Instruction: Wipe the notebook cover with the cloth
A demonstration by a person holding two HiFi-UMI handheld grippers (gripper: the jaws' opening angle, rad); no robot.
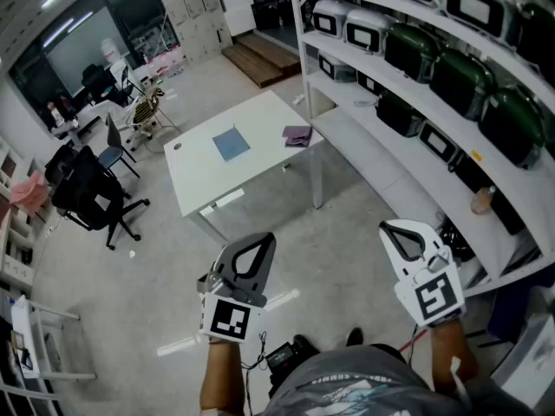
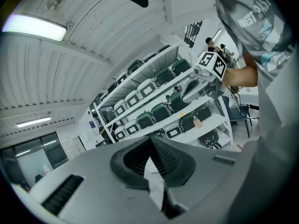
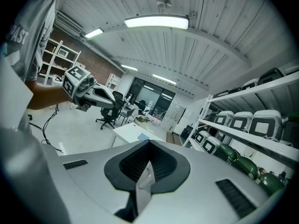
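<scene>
My left claw and right claw: closed, empty; crumpled purple cloth far ahead. Arriving unopened, I may push it off white counter.

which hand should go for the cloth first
Right, narrowly. The cloth lies right of the notebook, on the side of the right gripper, leaving the left gripper for the notebook. Both are shut, empty and well short of the table.

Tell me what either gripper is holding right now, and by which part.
Nothing. The left gripper and right gripper are both shut and empty; the cloth and notebook lie on the table ahead.
</scene>
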